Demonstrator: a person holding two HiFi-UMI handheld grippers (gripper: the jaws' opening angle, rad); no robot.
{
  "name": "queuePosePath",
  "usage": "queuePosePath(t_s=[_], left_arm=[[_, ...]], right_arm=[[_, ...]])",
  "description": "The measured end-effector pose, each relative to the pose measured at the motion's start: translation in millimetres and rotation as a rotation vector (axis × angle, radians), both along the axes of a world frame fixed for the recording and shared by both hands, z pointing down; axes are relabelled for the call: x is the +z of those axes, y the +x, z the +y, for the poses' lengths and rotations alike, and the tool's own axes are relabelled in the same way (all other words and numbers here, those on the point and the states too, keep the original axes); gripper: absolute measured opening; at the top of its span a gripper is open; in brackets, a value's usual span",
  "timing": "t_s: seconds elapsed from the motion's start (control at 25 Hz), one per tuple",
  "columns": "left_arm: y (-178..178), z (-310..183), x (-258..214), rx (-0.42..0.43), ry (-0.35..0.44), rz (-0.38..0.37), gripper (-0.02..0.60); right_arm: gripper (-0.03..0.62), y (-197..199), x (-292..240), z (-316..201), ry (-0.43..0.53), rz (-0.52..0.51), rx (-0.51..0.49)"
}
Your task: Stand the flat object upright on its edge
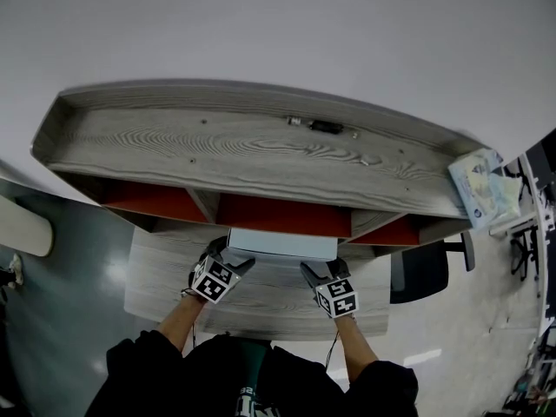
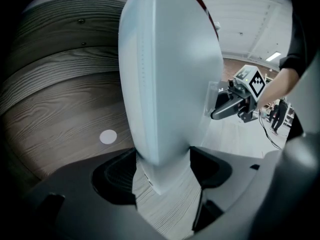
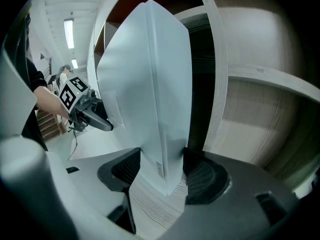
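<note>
Dark sleeves (image 1: 139, 372) fill 6 o'clock in the head view, with bare forearms reaching up toward the centre. Beyond them, the left gripper (image 1: 231, 259) and right gripper (image 1: 314, 269) each clamp one short end of the flat object (image 1: 282, 244), a pale panel held lengthwise between them over the wooden desk (image 1: 165, 294). Each gripper view shows both jaws closed on a lower corner of the panel, with wood grain visible just beneath. Whether the bottom edge touches the desk I cannot tell.

At 12 o'clock behind the panel are the red cubbies (image 1: 278, 217) of a shelf unit (image 1: 174, 146). A small dark item (image 1: 323, 127) lies on top of it, and a printed pack (image 1: 482, 185) sits at 3 o'clock.

The main risk, I think, is tipping. The panel looks thin and is pinched low, so uneven opening of the two grippers could knock it flat toward the person or back against the cubbies. A jaw dragging on release could also make the edge skid on the smooth wood.
</note>
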State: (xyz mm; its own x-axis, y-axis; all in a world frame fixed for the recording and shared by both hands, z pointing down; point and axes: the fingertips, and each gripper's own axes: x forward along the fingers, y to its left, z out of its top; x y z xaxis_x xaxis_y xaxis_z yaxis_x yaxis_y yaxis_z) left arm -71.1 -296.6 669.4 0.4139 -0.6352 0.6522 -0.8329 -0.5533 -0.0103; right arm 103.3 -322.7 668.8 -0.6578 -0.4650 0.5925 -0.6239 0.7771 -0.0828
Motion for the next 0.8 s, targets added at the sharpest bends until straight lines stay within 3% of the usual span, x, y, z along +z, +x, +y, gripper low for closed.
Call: queuePosePath(t_s=[0.8], left_arm=[[-1.1, -0.6, 1.3, -0.007, -0.024, 0.02, 0.351]], right_arm=[[0.258, 4.2, 5.0, -3.5, -0.009, -0.03, 0.041]])
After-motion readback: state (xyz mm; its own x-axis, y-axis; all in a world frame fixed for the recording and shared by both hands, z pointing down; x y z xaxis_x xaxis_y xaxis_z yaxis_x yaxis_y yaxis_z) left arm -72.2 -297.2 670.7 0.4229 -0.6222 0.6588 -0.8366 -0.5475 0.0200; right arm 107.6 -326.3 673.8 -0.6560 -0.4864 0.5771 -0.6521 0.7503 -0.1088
